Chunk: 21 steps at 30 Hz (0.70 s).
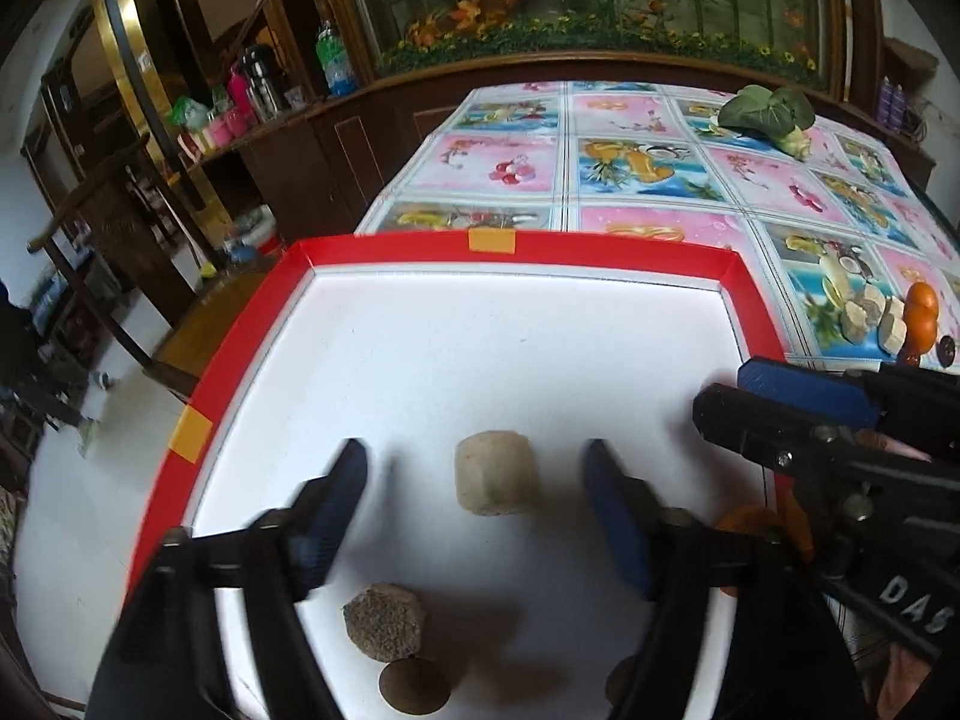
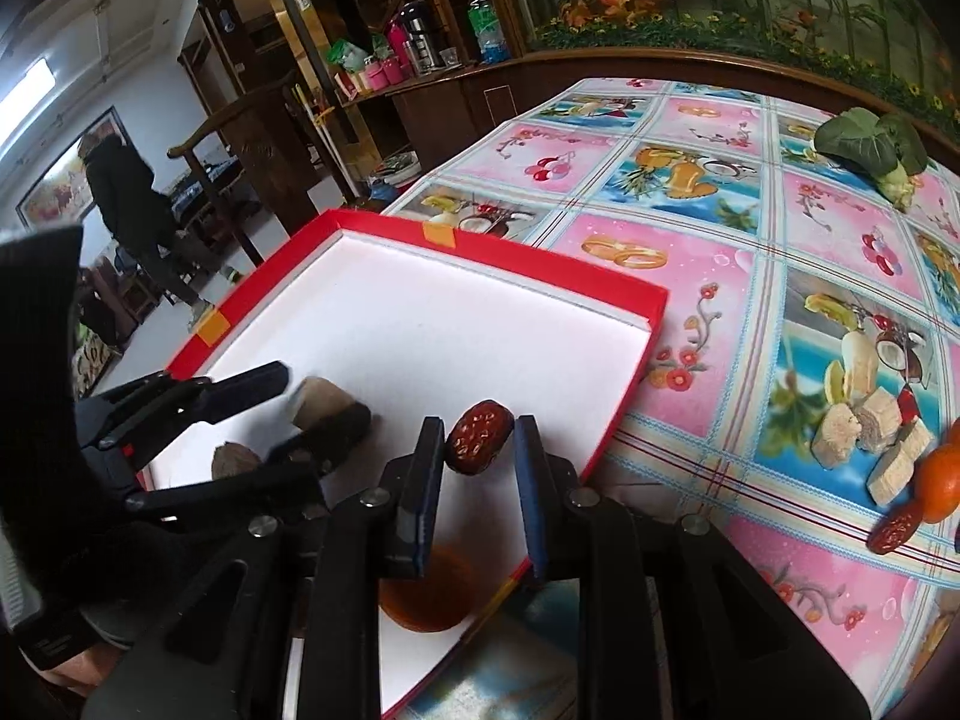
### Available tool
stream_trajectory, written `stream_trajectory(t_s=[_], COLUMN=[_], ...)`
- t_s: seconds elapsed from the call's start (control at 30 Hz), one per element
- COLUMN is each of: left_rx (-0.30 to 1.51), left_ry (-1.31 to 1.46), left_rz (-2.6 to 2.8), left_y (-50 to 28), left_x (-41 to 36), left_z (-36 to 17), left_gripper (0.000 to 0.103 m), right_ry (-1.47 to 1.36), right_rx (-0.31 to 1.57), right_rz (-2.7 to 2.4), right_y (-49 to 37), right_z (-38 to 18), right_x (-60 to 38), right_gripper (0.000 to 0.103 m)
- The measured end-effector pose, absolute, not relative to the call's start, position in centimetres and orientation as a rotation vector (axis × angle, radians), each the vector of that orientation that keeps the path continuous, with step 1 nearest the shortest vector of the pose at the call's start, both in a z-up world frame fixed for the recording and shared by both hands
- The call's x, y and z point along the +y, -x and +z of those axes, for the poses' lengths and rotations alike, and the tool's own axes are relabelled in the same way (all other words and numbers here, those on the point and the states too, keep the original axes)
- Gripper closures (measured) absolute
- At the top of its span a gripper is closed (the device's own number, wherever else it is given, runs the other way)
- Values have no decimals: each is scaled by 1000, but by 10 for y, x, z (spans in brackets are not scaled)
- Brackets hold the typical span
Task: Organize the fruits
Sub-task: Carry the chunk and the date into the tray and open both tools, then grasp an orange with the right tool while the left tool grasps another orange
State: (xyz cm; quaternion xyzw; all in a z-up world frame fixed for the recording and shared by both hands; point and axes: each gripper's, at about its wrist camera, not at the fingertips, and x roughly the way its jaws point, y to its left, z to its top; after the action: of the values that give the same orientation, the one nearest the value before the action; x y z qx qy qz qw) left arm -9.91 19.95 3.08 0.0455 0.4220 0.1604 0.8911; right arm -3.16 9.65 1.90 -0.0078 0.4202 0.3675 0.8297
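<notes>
Your right claw (image 2: 480,450) is clenched on a red date (image 2: 479,437), held just above the white floor of the red-rimmed tray (image 2: 498,253) near its corner closest to you. That date looks small, light and wrinkled, probably a little soft, so hold it across its short width as you do now and do not squeeze harder.

Your left claw (image 1: 477,510) stands released, its pads either side of a pale cut fruit chunk (image 1: 493,473) that rests on the tray floor, untouched. It looks stiff and dry, light, and easy to nudge, so clear it cleanly.

From the left wrist you also see a rough brown chunk (image 1: 384,621) and a dark round piece (image 1: 414,684) close under the claw; the date is hidden there. Only the right wrist shows an orange fruit (image 2: 427,594) below its claw, though shadow makes its kind uncertain.

Out on the counter (image 2: 708,312), more pale chunks (image 2: 864,426), a tangerine (image 2: 939,483) and another date (image 2: 895,529) wait, with a leafy green (image 2: 870,147) well apart.
</notes>
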Motion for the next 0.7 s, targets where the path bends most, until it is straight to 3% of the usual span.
stream_trajectory(t_s=[0.1, 0.17, 0.7], left_rx=[855, 835, 813], left_ry=[-125, -114, -159], left_rz=[364, 388, 176], left_y=[100, 104, 104], left_x=[193, 192, 106], left_z=[34, 39, 56], left_gripper=[24, 24, 24], right_ry=[-27, -39, -123], right_rx=[895, 887, 777], right_rz=[798, 809, 718], right_y=[30, 31, 10], right_z=[24, 28, 61], right_x=[90, 87, -2], right_gripper=[67, 56, 56])
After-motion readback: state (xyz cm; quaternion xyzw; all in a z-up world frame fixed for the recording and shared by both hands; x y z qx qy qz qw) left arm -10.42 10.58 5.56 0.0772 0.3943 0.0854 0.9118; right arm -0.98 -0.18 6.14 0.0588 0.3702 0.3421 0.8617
